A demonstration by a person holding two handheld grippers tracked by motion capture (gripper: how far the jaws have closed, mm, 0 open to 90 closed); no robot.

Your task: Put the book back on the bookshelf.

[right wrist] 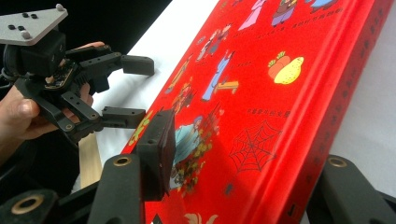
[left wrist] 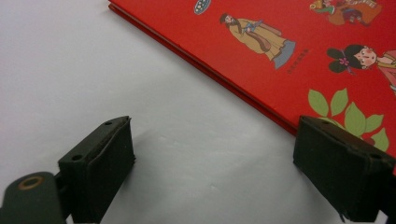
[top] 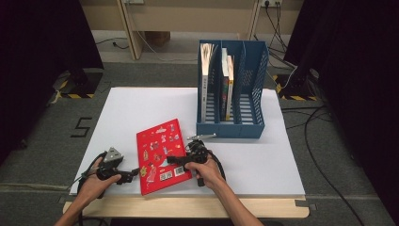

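At the left of the high view, the person's left hand (top: 94,181) lies low on the near left corner of the white table (top: 127,108), forearm coming in from the bottom edge. It holds the left gripper (top: 136,173) level, pointed rightward at the near left edge of the red book (top: 162,155). In the left gripper view its jaws stand wide apart with bare table between them; one pad sits just beside the book's edge, and whether it touches cannot be told.

The red book lies flat near the front of the table, cover up, turned a little askew, its long sides running away from the person.

To its right, the right hand (top: 207,172) reaches in from the bottom with the wrist bent leftward, and the right gripper (top: 171,160) sits over the book's right side. In the right gripper view the jaws straddle the book's spine edge (right wrist: 322,107), one pad over the cover, the other beyond the spine; whether the pads press on it cannot be told.

Farther back and right stands a blue file rack (top: 256,94), well apart from the book, with a few upright books (top: 226,84) in its left compartments.
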